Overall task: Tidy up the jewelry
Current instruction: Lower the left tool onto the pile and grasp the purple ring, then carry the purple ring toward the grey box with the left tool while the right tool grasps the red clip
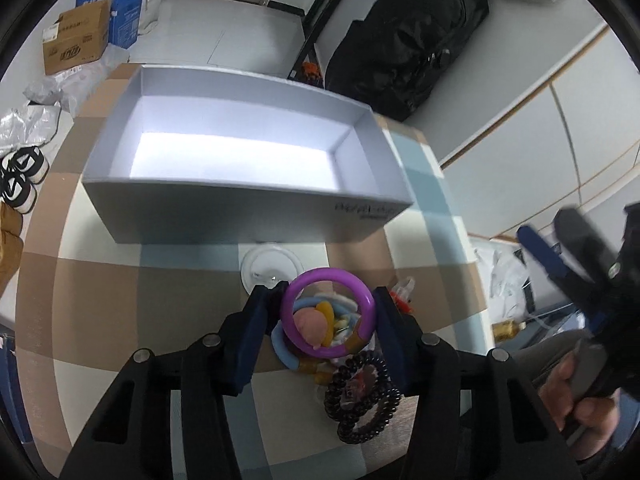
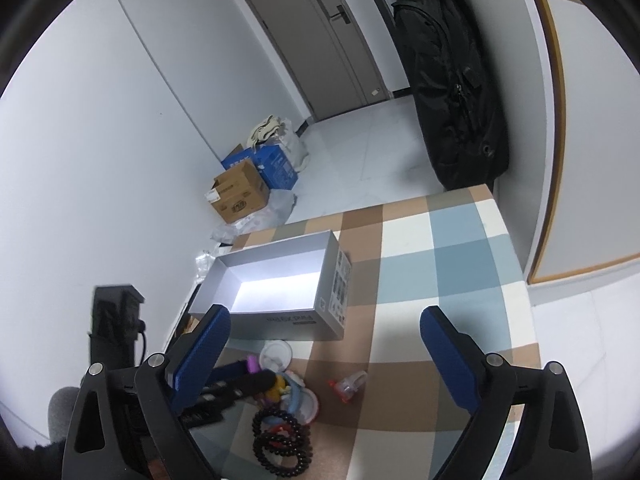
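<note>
My left gripper [image 1: 326, 312] is shut on a purple ring bracelet [image 1: 362, 294], held upright just above a pile of jewelry: a blue bangle [image 1: 282, 350], yellow and pink pieces, and black bead bracelets [image 1: 362, 400]. An open grey box [image 1: 240, 204] stands on the checked tablecloth beyond, empty inside. In the right wrist view my right gripper [image 2: 324, 344] is open and empty, raised over the table; the box [image 2: 280, 320], the black bead bracelets [image 2: 280, 436] and my left gripper on the purple bracelet [image 2: 252, 364] lie below it.
A white round lid [image 1: 272, 266] lies between the pile and the box. A small red and clear piece [image 2: 348, 384] lies right of the pile. Cardboard boxes [image 2: 240, 192] sit on the floor beyond the table; a black bag [image 2: 452, 92] hangs at the far wall.
</note>
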The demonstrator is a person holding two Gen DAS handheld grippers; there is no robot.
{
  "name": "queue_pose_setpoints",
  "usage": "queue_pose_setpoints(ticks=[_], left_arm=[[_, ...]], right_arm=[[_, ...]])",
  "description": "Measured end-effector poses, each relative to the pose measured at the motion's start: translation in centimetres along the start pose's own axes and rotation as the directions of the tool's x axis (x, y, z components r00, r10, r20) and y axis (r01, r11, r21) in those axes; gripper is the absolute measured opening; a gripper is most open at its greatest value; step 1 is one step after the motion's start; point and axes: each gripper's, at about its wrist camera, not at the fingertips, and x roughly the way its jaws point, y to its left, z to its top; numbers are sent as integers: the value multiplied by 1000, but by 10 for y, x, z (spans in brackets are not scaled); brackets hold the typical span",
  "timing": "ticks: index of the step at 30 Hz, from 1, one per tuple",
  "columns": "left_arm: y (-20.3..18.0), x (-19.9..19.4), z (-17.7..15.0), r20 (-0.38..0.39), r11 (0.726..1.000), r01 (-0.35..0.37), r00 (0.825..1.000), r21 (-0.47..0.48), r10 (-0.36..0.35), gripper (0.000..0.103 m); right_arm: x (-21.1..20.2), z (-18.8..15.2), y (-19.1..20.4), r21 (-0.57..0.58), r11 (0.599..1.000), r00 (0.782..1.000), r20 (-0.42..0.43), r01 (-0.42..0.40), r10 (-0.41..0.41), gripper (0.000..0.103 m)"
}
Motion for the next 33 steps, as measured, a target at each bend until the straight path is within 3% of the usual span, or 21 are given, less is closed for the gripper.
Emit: queue_pose_setpoints(ticks=[11,15,20,26,31,33], left_arm=[[16,-20,11,41,983,136,990,-126,-132,46],[17,-27,13,60,976,159,987,-147,-152,46],[22,-35,16,76,953,234,972,-191,-223,46],[24,-35,20,84,944,249,968,-215,-237,46],[29,-40,21,101,940,249,968,-233,-231,46],[31,-42,22,108,941,245,968,-234,-226,46]], right_arm=[[12,-8,2,-19,1000,998,-57,7,-8,95],[25,-15,-2,-22,999,990,-134,27,-30,78],[39,-27,-10,-4,999,975,-220,36,-36,75],[57,-39,-4,-56,998,953,-299,41,-56,74],[67,-43,2,-98,994,948,-307,54,-82,74],[72,-44,5,-129,989,945,-310,66,-103,69]])
